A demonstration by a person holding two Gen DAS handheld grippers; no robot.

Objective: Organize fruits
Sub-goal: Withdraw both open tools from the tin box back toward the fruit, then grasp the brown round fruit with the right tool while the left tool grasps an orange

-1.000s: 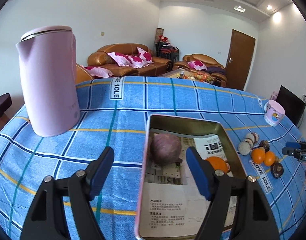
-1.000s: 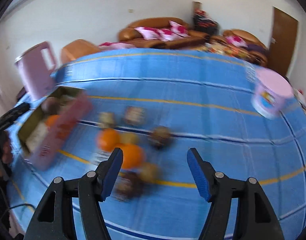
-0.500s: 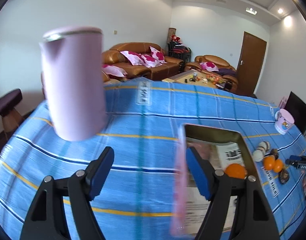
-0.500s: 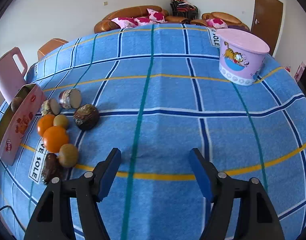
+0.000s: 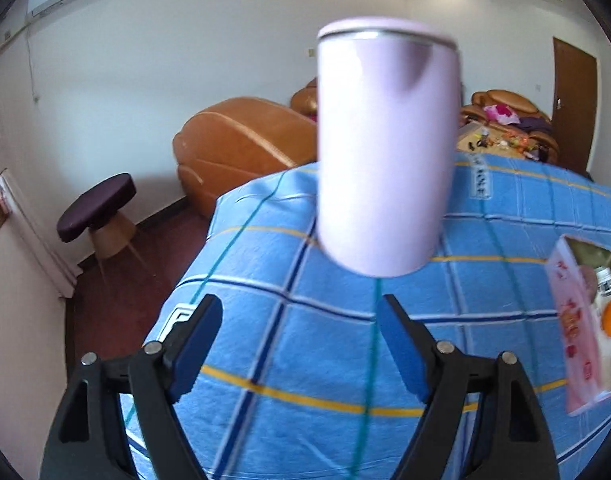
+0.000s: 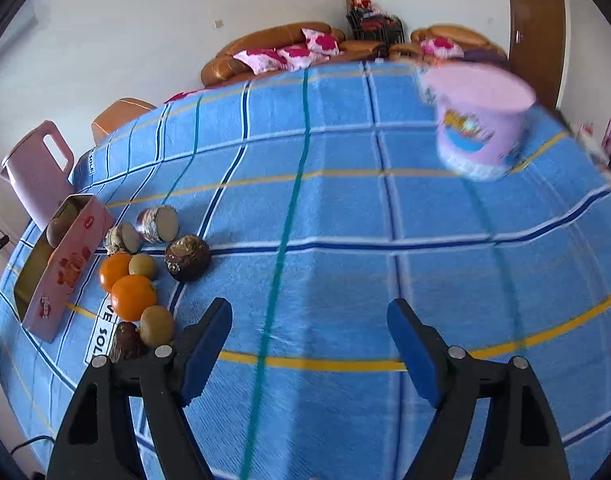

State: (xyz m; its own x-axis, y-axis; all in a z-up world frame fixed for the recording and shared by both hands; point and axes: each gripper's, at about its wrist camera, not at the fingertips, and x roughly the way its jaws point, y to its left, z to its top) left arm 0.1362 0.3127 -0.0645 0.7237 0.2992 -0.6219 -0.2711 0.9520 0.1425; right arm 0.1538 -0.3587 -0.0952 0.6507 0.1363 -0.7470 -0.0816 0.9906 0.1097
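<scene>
The fruits [image 6: 145, 276] lie in a loose cluster on the bench [image 6: 345, 248], ahead and to the left of my right tongs [image 6: 309, 344]: two oranges [image 6: 131, 296] touching each other, small yellow-green ones beside them, a dark round one [image 6: 187, 258], and two foil-wrapped cut pieces [image 6: 159, 224] at the far end. The nearest brown fruit [image 6: 125, 342] sits just beside my right tongs' left finger. Past the cluster to the left stands the tin [image 6: 65, 268], with an orange and a round purple-brown fruit inside; my left view shows that tin [image 5: 585, 320] far off to the right of my left tongs [image 5: 301, 344].

A second ago my left tongs sat right over the tin, its rim between the fingers. Now the kettle [image 5: 385, 152] stands straight ahead of them, blurred. My right tongs had an orange just ahead of their left finger then; now only bare cloth lies between the fingers, and the pink tub [image 6: 481, 120] is ahead to the right.

Both pairs of tongs are spread wide and grip nothing; their jaws have just been opening further, with nothing between them.
</scene>
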